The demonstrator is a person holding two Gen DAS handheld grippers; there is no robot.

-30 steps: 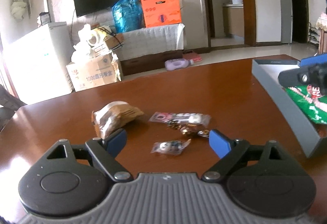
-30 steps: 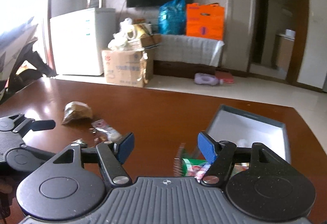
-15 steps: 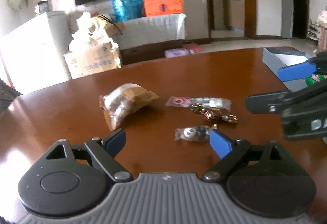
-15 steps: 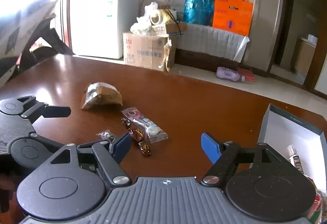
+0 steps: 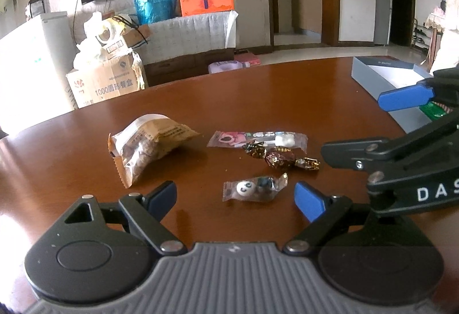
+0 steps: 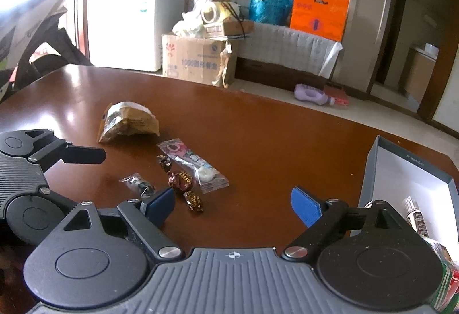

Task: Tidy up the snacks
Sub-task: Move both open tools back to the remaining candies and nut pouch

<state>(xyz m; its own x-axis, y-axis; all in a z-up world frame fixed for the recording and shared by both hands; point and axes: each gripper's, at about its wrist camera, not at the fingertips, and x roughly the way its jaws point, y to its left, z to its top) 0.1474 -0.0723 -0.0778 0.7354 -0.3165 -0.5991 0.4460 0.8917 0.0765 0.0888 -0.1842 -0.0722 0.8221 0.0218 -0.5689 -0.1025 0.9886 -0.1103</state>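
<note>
A pick-up step is judged to be in hand: several snacks lie loose on the brown bench, and some are already seen inside the grey box at the right. Taken from left to right in the left wrist view, a tan crinkled bag with a clear window showing brown pieces lies farthest left, well apart from the rest. Next, a small clear packet holding a white ball-shaped sweet and a dark one lies nearest the left claw, just beyond the gap between its blue pads. Behind it, a long clear wrapper with a pink print is seen flat, and a string of dark foil-wrapped candies lies touching its near edge.

The left claw is held wide open and empty. The right claw is likewise empty; its jaws have just been opening, with nothing between them, and its left pad is near the foil candies.

The next move is judged to call for lowering one claw over a single wrapper, closing on it without dragging its neighbours, and carrying it to the box. The thin, slippery wrappers may well slide under the pads
</note>
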